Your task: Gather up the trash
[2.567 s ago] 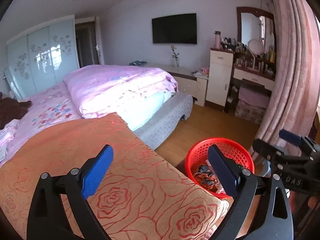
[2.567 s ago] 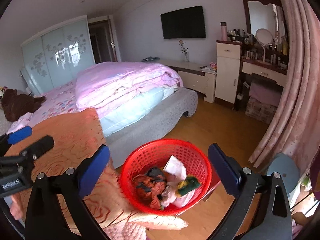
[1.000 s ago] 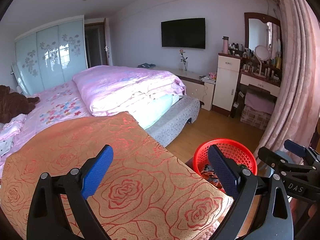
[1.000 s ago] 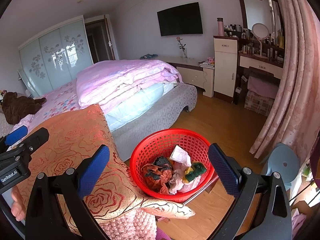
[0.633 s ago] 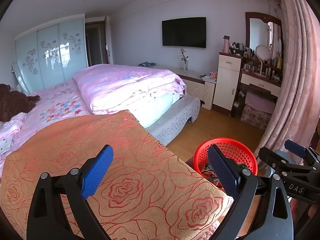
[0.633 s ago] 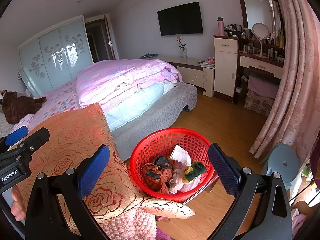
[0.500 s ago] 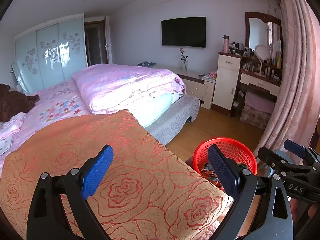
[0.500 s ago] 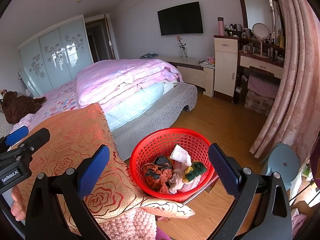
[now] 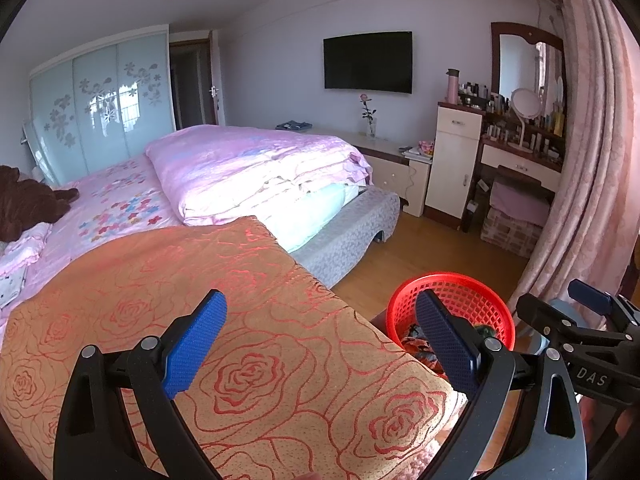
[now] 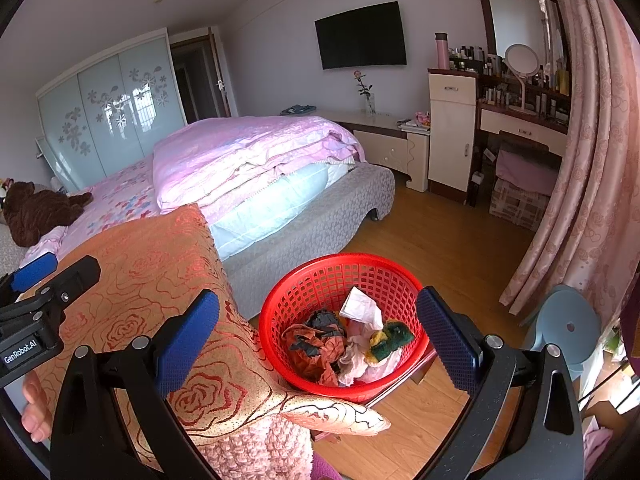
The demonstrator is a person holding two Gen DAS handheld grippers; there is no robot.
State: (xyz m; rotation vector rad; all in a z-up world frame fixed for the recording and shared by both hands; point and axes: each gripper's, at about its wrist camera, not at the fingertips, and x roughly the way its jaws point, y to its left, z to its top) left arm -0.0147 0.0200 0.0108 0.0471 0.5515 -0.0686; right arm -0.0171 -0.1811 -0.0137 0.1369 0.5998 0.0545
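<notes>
A red mesh basket (image 10: 320, 280) stands on the wooden floor beside the bed and holds crumpled trash (image 10: 348, 340): paper, orange-black wrappers, a green-yellow sponge. My right gripper (image 10: 318, 332) is open and empty, hovering above the basket. My left gripper (image 9: 320, 336) is open and empty above the orange rose-patterned blanket (image 9: 200, 300). In the left wrist view the basket (image 9: 468, 296) is partly hidden behind the right finger. The left gripper's body also shows in the right wrist view (image 10: 44, 296).
The bed carries a folded pink quilt (image 9: 256, 168) and a brown plush toy (image 10: 36, 208). A grey footboard (image 10: 320, 220) borders the floor. A blue stool (image 10: 564, 328), pink curtains (image 10: 592, 160) and a dressing table (image 10: 520, 120) stand to the right.
Both grippers have risen and drawn back slightly over 2.6 s, so more of the blanket and floor shows. In the last half second nothing visibly moved.
</notes>
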